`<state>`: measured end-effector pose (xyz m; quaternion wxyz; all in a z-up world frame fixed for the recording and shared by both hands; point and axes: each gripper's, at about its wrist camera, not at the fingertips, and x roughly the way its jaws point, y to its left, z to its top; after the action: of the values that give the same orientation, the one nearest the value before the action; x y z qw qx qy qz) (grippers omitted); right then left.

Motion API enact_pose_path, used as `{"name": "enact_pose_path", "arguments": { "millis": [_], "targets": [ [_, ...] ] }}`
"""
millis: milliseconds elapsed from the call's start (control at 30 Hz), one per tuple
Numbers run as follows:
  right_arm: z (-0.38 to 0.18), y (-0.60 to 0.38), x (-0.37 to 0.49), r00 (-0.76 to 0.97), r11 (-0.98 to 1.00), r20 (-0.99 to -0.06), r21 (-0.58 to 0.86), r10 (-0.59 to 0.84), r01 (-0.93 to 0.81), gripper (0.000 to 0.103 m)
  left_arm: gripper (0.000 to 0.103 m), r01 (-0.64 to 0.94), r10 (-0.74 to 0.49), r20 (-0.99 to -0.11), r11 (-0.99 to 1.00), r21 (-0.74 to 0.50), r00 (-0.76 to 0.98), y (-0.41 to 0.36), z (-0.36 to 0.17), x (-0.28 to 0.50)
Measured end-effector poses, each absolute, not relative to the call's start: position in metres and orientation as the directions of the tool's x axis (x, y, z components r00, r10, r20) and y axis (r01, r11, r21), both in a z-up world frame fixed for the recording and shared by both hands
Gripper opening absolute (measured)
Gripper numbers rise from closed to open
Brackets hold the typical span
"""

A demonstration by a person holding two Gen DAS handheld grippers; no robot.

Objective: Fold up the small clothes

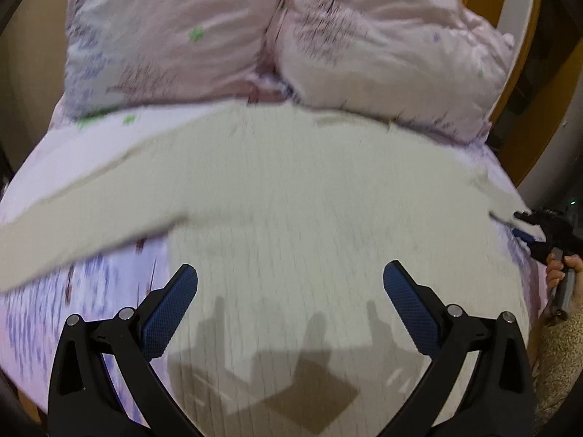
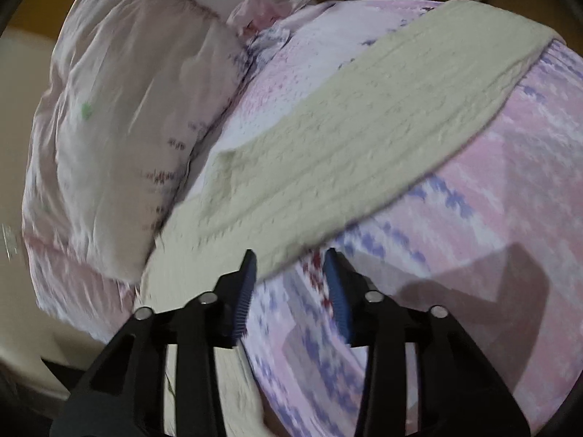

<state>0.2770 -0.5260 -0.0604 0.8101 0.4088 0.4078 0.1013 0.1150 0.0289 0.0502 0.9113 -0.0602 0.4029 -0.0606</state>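
Left gripper (image 1: 290, 280), fingers spread wide above cream garment (image 1: 291, 196); right gripper (image 2: 290, 266), fingers parted, lower centre; pillows (image 1: 175, 32) upper frame; pink bedsheet (image 2: 492, 196)

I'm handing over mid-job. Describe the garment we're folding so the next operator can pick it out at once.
Start from the bed with the pink and purple patterned bedspread and two pale pink pillows at its head. Spread flat below those pillows lies a cream ribbed-knit top, one sleeve stretched sideways. It is the only plain, unpatterned fabric there; the open left gripper hovers over it.
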Motion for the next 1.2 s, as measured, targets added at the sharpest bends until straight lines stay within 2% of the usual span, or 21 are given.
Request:
{"name": "enact_pose_path", "arguments": {
  "millis": [167, 467, 567, 633, 733, 833, 1000, 1100, 1200],
  "targets": [
    [-0.067, -0.55, 0.294, 0.702, 0.589, -0.57, 0.764, 0.426, 0.263, 0.02, 0.102, 0.073, -0.199, -0.718, 0.977, -0.202, 0.668, 0.031, 0.049, 0.144],
    [-0.068, -0.612, 0.294, 0.763, 0.535, -0.605, 0.733, 0.229, 0.42, 0.02, 0.102, 0.101, -0.261, -0.713, 0.961, -0.258, 0.651, 0.033, 0.04, 0.173],
    [-0.065, -0.619, 0.299, 0.759, 0.573, -0.63, 0.688, 0.165, 0.446, 0.006, 0.102, 0.121, -0.304, -0.69, 0.946, -0.302, 0.657, 0.036, 0.039, 0.177],
    [-0.057, -0.618, 0.303, 0.76, 0.615, -0.634, 0.658, 0.142, 0.434, 0.005, 0.102, 0.118, -0.321, -0.681, 0.937, -0.327, 0.659, 0.039, 0.039, 0.18],
    [-0.027, -0.605, 0.301, 0.802, 0.692, -0.588, 0.623, 0.107, 0.365, 0.005, 0.102, 0.112, -0.345, -0.662, 0.923, -0.369, 0.665, 0.046, 0.04, 0.183],
    [0.008, -0.574, 0.301, 0.847, 0.755, -0.509, 0.614, 0.154, 0.232, 0.005, 0.102, 0.11, -0.371, -0.638, 0.905, -0.41, 0.675, 0.051, 0.041, 0.185],
    [0.053, -0.478, 0.302, 0.824, 0.808, -0.41, 0.581, 0.391, -0.094, 0.004, 0.102, 0.121, -0.399, -0.608, 0.887, -0.445, 0.687, 0.053, 0.044, 0.187],
    [0.051, -0.406, 0.298, 0.72, 0.789, -0.428, 0.553, 0.546, -0.269, 0.005, 0.102, 0.128, -0.417, -0.601, 0.877, -0.464, 0.682, 0.05, 0.044, 0.189],
    [0.024, -0.344, 0.302, 0.582, 0.766, -0.515, 0.538, 0.629, -0.352, 0.005, 0.102, 0.134, -0.449, -0.588, 0.856, -0.5, 0.672, 0.047, 0.045, 0.191]
  ]
}}
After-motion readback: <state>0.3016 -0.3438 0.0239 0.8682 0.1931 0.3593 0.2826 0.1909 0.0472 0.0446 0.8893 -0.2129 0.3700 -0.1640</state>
